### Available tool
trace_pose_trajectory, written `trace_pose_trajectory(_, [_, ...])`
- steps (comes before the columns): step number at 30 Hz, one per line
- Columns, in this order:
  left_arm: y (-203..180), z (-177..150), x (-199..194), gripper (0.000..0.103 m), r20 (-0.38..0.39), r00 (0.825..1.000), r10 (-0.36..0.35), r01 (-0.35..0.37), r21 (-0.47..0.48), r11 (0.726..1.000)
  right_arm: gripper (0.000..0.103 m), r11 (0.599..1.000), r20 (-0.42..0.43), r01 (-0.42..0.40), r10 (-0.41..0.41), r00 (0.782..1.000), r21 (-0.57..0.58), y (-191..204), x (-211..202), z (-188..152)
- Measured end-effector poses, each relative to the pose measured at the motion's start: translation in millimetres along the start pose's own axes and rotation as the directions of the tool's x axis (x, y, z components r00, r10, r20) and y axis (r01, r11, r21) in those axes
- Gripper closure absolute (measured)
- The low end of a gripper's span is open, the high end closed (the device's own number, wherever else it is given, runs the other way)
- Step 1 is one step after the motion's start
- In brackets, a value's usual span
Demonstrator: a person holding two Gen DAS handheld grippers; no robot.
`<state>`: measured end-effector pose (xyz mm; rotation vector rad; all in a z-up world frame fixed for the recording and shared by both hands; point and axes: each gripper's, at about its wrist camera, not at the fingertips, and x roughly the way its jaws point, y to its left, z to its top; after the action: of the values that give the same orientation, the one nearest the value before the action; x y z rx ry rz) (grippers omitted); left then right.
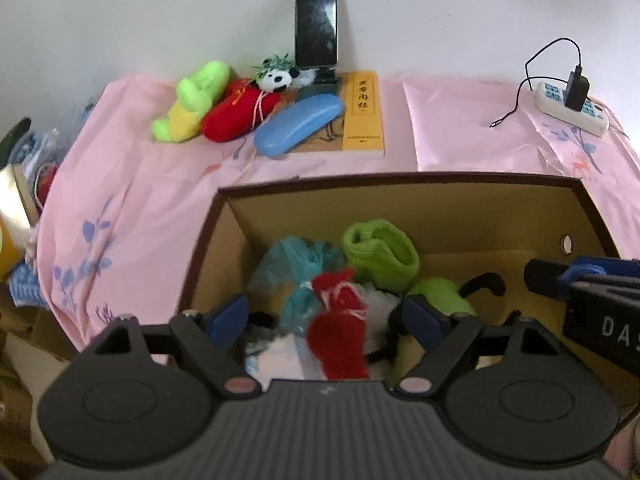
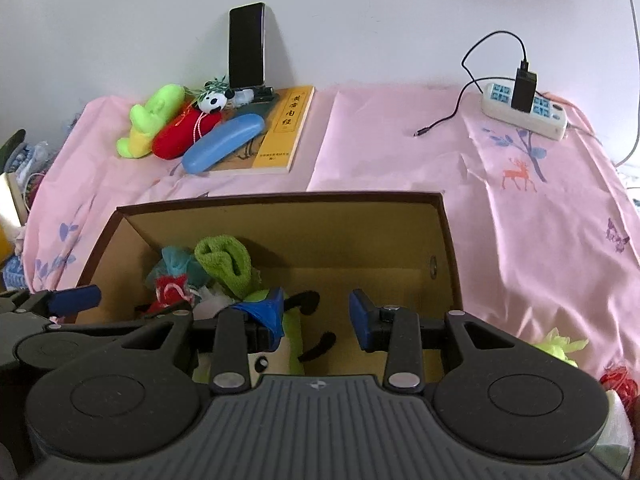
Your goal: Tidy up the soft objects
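While only the right view shows a deer print [image 2: 519, 175] at three o'clock, both claws [image 1: 326, 318] [image 2: 316, 316] hang spread above one box [image 1: 400, 184].

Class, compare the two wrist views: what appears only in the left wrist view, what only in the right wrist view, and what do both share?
Only the left wrist view shows the clutter beside the table's left edge. Only the right wrist view shows the orange deer print and a yellow-green item outside the box. Both show the cardboard box, green towel, phone, blue case and power strip.
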<state>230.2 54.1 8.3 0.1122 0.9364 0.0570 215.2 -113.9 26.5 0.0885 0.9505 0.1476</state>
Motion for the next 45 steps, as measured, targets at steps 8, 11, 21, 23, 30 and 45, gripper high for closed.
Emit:
trace_pose_trajectory(8, [10,0,9,0.021,-0.026,0.999,-0.041,0.042,0.045,0.998,0.084,0.998,0.002,0.063,-0.063,0.998,0.011,15,2,-1])
trace_pose_trajectory(11, [9,-4,11,0.021,-0.034,0.998,-0.053,0.056,0.068,0.996,0.084,0.996,-0.014,0.076,-0.076,0.997,0.037,13,4,-3])
trace_pose_trajectory(21, [8,-12,16,0.018,-0.081,0.994,-0.070,0.074,0.048,0.996,0.087,0.994,-0.013,0.102,-0.102,0.995,0.039,15,5,-18])
trace_pose_trajectory(23, [7,-16,15,0.017,-0.084,0.994,-0.063,0.068,0.054,0.996,0.088,0.995,-0.017,0.095,-0.094,0.995,0.038,16,4,-21])
trace_pose_trajectory(30, [6,-23,5,0.013,-0.047,0.999,-0.020,0.024,0.081,0.996,0.088,0.995,-0.013,0.081,-0.081,0.997,0.061,20,-2,-33])
trace_pose_trajectory(45, [15,-32,-20,0.011,0.012,0.999,-0.031,0.030,0.089,0.996,0.087,0.993,0.066,0.084,-0.090,0.994,0.085,31,-24,-42])
